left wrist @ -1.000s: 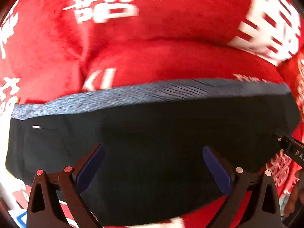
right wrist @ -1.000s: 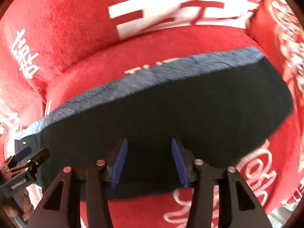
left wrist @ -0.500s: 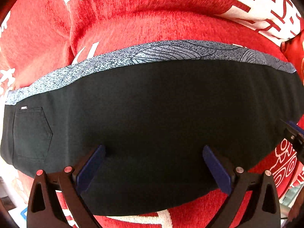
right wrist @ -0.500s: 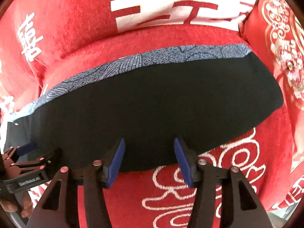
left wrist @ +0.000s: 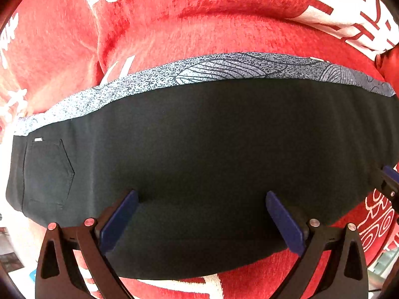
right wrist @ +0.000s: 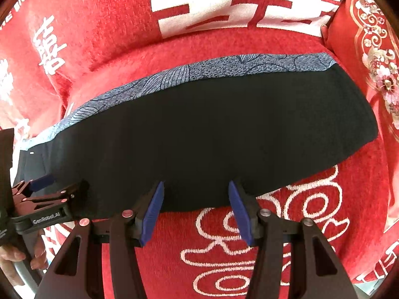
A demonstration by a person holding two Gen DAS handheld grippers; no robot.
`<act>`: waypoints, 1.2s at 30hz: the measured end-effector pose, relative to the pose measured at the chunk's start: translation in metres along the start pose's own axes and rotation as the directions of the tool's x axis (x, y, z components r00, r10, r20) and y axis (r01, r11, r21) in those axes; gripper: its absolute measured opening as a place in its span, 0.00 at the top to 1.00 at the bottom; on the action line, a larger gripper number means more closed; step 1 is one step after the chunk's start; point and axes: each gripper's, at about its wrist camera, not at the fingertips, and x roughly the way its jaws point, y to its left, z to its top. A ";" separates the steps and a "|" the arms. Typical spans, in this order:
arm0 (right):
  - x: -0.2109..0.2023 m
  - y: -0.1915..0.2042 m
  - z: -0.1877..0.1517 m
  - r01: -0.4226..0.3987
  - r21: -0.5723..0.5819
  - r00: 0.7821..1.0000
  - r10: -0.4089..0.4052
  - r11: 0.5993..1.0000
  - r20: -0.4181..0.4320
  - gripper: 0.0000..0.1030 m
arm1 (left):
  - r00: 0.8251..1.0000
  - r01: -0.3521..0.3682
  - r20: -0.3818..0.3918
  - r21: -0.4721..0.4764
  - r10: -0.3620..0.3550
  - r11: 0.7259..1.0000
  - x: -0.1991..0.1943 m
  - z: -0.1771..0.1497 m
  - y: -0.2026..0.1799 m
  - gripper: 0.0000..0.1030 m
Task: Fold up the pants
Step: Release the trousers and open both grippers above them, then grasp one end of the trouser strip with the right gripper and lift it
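Note:
Black pants lie folded lengthwise on a red sofa seat, with a blue-grey patterned strip along the far edge and a back pocket at the left end. They also show in the right wrist view. My left gripper is open and empty, its jaws wide over the near edge of the pants. My right gripper is open and empty at the near edge. The left gripper also shows in the right wrist view, over the pocket end.
The red sofa cover with white characters and scroll patterns runs under the pants. The backrest rises just behind them. A red embroidered cushion stands at the right end. The right gripper's tip shows at the right edge.
Both grippers have pulled back toward the near edge of the pants, which now lie flat and still. The right gripper has opened somewhat wider.

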 end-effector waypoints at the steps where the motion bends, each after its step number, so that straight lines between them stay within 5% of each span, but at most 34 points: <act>1: 0.000 -0.001 0.001 -0.006 0.000 1.000 0.006 1.000 -0.003 0.44 | 1.000 -0.006 -0.001 0.002 0.006 1.000 0.000 0.000 -0.001 0.00; 9: -0.003 -0.017 0.008 -0.064 0.016 0.998 0.064 0.998 -0.016 0.44 | 0.998 -0.062 -0.012 0.007 0.062 0.998 -0.012 -0.001 -0.008 0.00; 16: -0.029 -0.083 0.003 -0.188 0.245 0.981 0.170 0.951 0.093 0.44 | 1.000 -0.010 0.009 -0.001 0.010 1.000 -0.035 0.007 -0.037 0.00; 19: -0.031 -0.120 -0.006 -0.267 0.342 0.962 0.231 0.901 0.143 0.44 | 0.999 0.037 0.034 0.005 -0.037 0.999 -0.043 0.015 -0.062 0.00; 24: -0.027 -0.175 -0.025 -0.391 0.520 0.919 0.297 0.759 0.258 0.44 | 0.994 0.092 0.055 0.038 -0.094 0.995 -0.036 0.030 -0.112 0.00; 29: -0.012 -0.197 -0.034 -0.494 0.573 0.869 0.350 0.655 0.349 0.44 | 0.996 0.070 0.045 0.056 -0.073 0.996 -0.014 0.027 -0.137 0.00; 36: 0.002 -0.208 -0.018 -0.589 0.524 0.806 0.400 0.615 0.437 0.44 | 0.995 0.075 0.057 0.067 -0.079 0.995 -0.012 0.029 -0.136 0.00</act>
